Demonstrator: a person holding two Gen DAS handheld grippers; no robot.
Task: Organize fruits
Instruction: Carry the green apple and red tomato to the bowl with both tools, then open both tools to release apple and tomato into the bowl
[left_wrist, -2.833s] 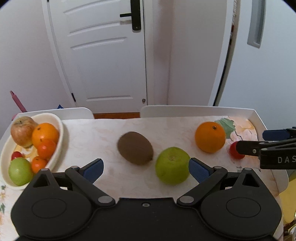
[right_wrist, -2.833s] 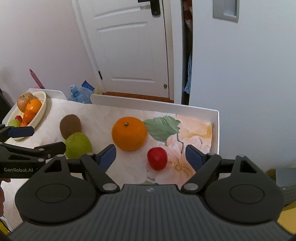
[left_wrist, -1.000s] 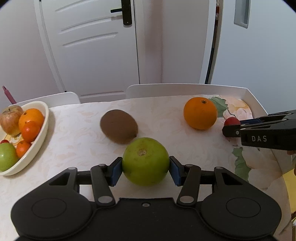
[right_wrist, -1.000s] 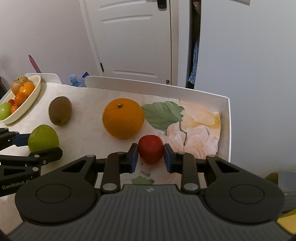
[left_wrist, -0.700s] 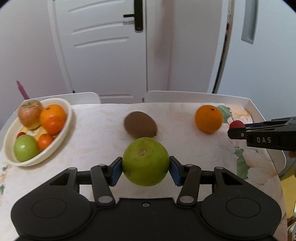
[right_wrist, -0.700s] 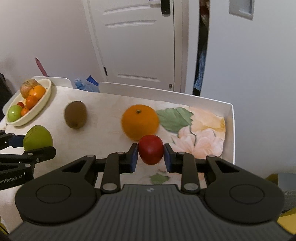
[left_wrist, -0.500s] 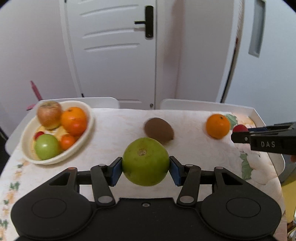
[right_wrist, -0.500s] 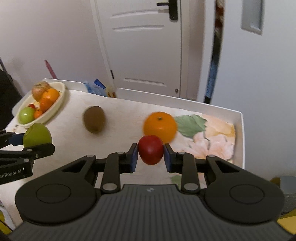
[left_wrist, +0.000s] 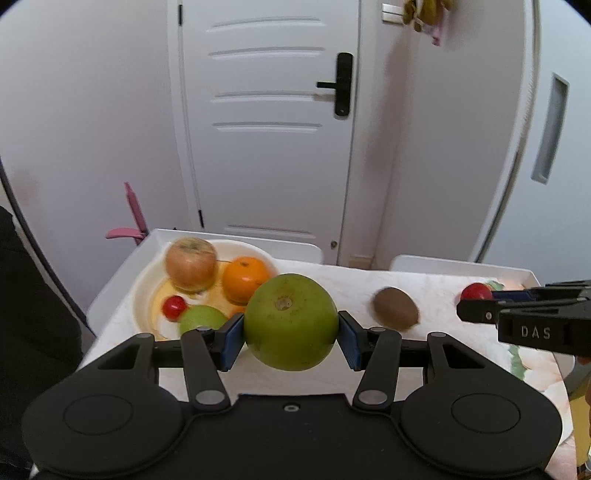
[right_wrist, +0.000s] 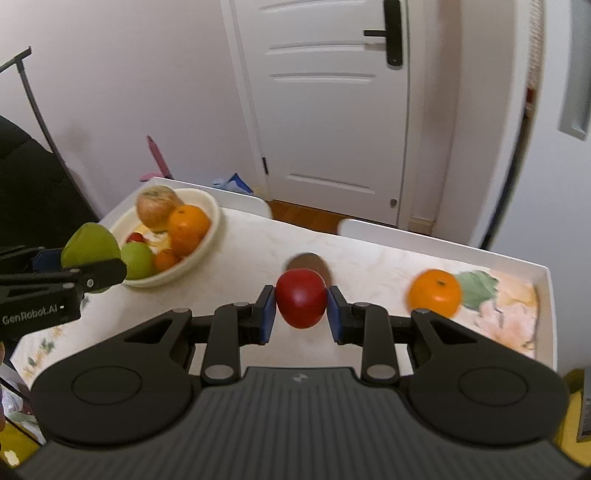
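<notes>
My left gripper is shut on a large green apple and holds it above the table, just right of the cream fruit bowl. The bowl holds a brownish apple, an orange, a small red fruit and a green apple. My right gripper is shut on a small red fruit and holds it above the table's middle. A kiwi lies on the table; in the right wrist view the kiwi is mostly hidden behind the red fruit. A loose orange lies to the right.
The table has a raised white rim at its right edge and a floral cloth. A white door and wall stand behind. A pink handle leans at the back left. A dark shape fills the far left.
Both grippers closed on their fruits, lifted them and have moved left toward the bowl. The bowl now looks nearer in both views.
</notes>
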